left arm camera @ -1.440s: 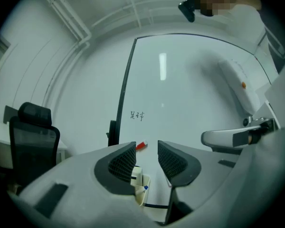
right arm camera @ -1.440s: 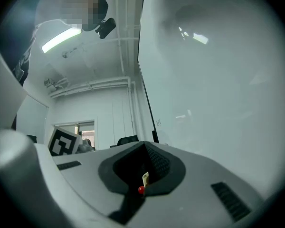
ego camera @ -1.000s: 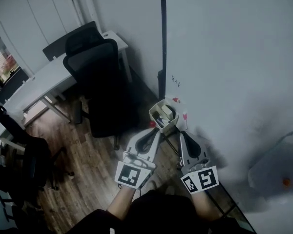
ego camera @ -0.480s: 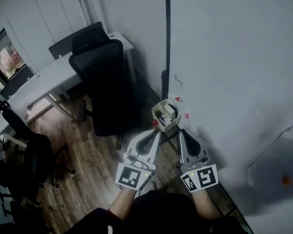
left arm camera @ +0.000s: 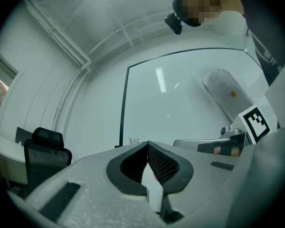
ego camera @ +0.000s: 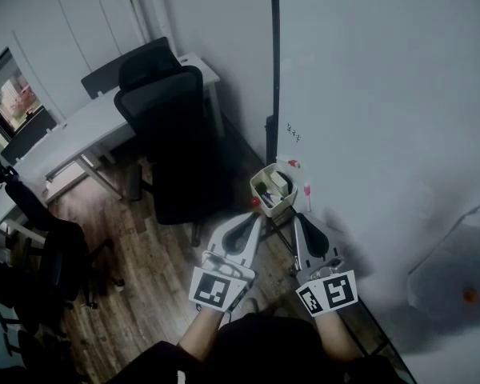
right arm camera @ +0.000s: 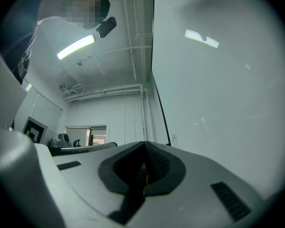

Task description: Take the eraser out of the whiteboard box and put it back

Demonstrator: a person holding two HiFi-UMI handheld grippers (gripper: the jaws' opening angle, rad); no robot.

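Little is changing from a second ago: box and chair are sitting slightly further right in the head view, which looks like a shift of the camera rather than of the things. Both grippers are holding the same places just below the whiteboard box (ego camera: 283, 205). Left of the box, an office chair (ego camera: 172, 134) is standing well apart. Just below the box's left corner, the left gripper (ego camera: 255, 214) is pointing toward it with its jaws pressed together on nothing. Inside the box, a pale block, seemingly the eraser (ego camera: 279, 183), is lying among darker items; this is fitting either an eraser waiting to be lifted or one already returned. Just below the box's right corner, the right gripper (ego camera: 298, 218) is likewise showing its jaws together and empty. Right of the box, the whiteboard (ego camera: 384, 134) is rising behind it. Risk, as a judgement: jaws entering this crowded box could be catching a neighbouring item instead of the eraser, or nudging the rim and spilling the contents.
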